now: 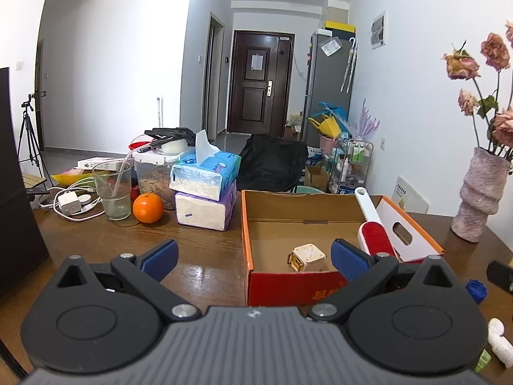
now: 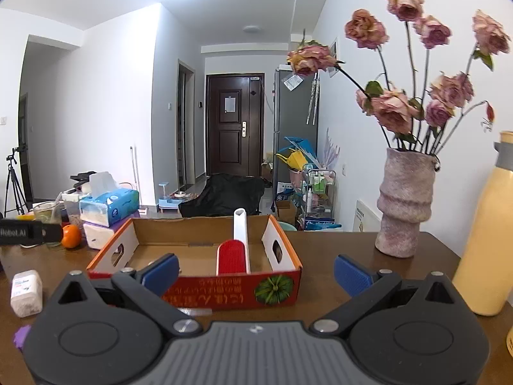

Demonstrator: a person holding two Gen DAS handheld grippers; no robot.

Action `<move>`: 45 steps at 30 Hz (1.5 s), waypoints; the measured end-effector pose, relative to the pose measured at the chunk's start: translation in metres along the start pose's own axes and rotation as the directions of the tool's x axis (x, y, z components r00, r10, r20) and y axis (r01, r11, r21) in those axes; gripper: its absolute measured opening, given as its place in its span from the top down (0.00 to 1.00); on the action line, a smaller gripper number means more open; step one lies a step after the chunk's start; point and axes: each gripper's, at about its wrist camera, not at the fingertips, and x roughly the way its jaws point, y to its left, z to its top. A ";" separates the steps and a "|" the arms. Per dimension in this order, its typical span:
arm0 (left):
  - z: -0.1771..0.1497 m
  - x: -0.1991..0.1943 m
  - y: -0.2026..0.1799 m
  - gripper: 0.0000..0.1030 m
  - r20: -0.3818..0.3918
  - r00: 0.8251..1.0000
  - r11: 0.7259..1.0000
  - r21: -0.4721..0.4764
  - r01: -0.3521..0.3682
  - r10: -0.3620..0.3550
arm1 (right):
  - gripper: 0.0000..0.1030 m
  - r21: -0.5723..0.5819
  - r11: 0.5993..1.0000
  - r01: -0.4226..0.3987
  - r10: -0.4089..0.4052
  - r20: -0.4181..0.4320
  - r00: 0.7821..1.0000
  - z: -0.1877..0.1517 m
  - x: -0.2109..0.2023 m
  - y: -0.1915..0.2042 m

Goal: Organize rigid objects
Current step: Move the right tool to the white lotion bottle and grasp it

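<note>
An open cardboard box (image 1: 275, 215) with a red front stands on the wooden table; it also shows in the right wrist view (image 2: 198, 224). Inside lie a red and white lint brush (image 1: 373, 224), also seen in the right wrist view (image 2: 235, 250), and a small cream cube object (image 1: 307, 256). My left gripper (image 1: 255, 258) is open and empty, just in front of the box's left front corner. My right gripper (image 2: 256, 271) is open and empty, in front of the box's red front wall. A white jar (image 2: 26, 292) stands at the left.
A pink vase of dried roses (image 2: 404, 205) stands right of the box, a yellow bottle (image 2: 487, 240) further right. Tissue packs (image 1: 205, 189), an orange (image 1: 148, 208), a glass (image 1: 113, 189) and chargers sit at the left. A blue cap (image 1: 476, 290) and white bottle (image 1: 500, 343) lie at the right.
</note>
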 end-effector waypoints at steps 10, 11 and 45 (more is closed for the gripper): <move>-0.032 -0.036 0.022 0.00 -0.009 1.000 1.000 -0.007 -0.003 0.003 | 0.00 -0.022 0.999 0.030 -0.031 -0.021 0.999 -0.045 -0.049 -0.020; -0.037 -0.040 0.024 0.00 -0.009 1.000 1.000 -0.001 -0.006 0.006 | 0.00 -0.029 0.999 0.036 -0.036 -0.030 0.999 -0.049 -0.053 -0.022; -0.102 -0.062 0.072 0.00 -0.055 0.996 0.993 0.105 -0.060 0.066 | 0.41 -0.043 0.993 0.113 -0.121 -0.298 0.947 -0.121 -0.007 -0.126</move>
